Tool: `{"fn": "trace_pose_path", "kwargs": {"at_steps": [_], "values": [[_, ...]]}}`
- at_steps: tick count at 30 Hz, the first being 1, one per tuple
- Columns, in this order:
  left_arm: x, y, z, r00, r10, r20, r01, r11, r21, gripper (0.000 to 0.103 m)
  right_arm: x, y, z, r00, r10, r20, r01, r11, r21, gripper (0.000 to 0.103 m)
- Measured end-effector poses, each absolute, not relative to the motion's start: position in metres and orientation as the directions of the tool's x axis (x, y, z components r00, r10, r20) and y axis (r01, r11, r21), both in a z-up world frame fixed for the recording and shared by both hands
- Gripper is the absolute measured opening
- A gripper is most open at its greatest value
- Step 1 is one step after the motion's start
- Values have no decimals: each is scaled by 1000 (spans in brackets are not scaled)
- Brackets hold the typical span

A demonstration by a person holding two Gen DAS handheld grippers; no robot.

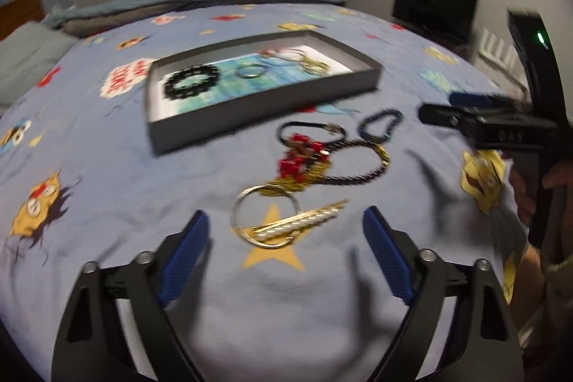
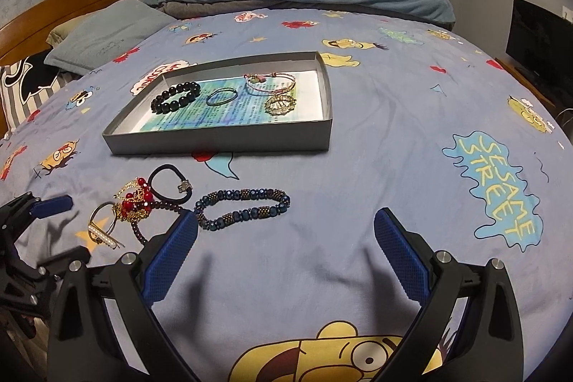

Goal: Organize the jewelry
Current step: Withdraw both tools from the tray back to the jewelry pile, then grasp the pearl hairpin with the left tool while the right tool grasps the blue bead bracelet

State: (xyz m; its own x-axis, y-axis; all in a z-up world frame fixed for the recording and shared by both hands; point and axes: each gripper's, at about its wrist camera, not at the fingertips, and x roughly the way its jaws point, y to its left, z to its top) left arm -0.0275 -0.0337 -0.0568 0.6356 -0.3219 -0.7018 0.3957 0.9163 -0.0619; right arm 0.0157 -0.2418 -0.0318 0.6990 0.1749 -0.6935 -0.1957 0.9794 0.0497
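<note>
Sorting loose jewelry from a cartoon-print bedspread [image 2: 358, 167] into a shallow gray box [image 2: 222, 140], and apparently working through the pick-up stage, with a black bead bracelet [image 2: 175, 97], a small ring and two finer pieces already lying inside and a tangled heap waiting just in front of the box. Angling the left gripper [image 1: 286, 215] steeply down over the near end of that heap, fingers spread wide and clamping nothing, framing a silver bangle [image 1: 238, 213] and a pearl hair clip [image 1: 304, 221] resting across it on the fabric. Likely needing next to drop lower and pinch only one of these two, not both, while keeping clear of the red-and-gold piece [image 1: 304, 156] and the dark bead strand [image 1: 358, 174] piled just beyond. Holding the right gripper [image 2: 286, 215] at a similar downward tilt beside it, fingers likewise parted and empty, hovering near a blue beaded bracelet [image 2: 247, 213] lying flat, its left end close to the left fingertip, a black hair tie [image 2: 154, 174] just past it. Probably calling there for a shift toward the bracelet and a squeeze across one strand before any lift to the box. Gripping the right tool's handle with a hand [image 1: 526, 192] at the edge of the left view.
</note>
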Motion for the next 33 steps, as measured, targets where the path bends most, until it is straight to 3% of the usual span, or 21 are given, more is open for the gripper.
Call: {"fn": "trace_pose_path", "kwargs": {"at_steps": [4,6,10,18,26,33], "values": [[-22,-43,-64,601,-337,-725,407,910,-86,74,16,-241,-34,695,183,-696,-205,977,53,97],[-20,-46,-66,594,-334,-732,409,909,-83,65,16,-240,-35,693,186,-697,-207,977,55,97],[-17,-54,-68,600,-316,-735,427,903,-40,61,16,-238,-36,689,192,-699,-217,975,54,97],[-12,-58,-68,599,-318,-735,446,895,-24,45,20,-240,-39,683,193,-705,-216,975,58,95],[-8,-60,-66,604,-322,-729,456,890,-16,38,35,-240,-51,659,208,-722,-207,974,92,67],[-7,-64,-63,606,-348,-715,493,870,-5,38,52,-241,-58,636,218,-740,-200,973,115,62]]}}
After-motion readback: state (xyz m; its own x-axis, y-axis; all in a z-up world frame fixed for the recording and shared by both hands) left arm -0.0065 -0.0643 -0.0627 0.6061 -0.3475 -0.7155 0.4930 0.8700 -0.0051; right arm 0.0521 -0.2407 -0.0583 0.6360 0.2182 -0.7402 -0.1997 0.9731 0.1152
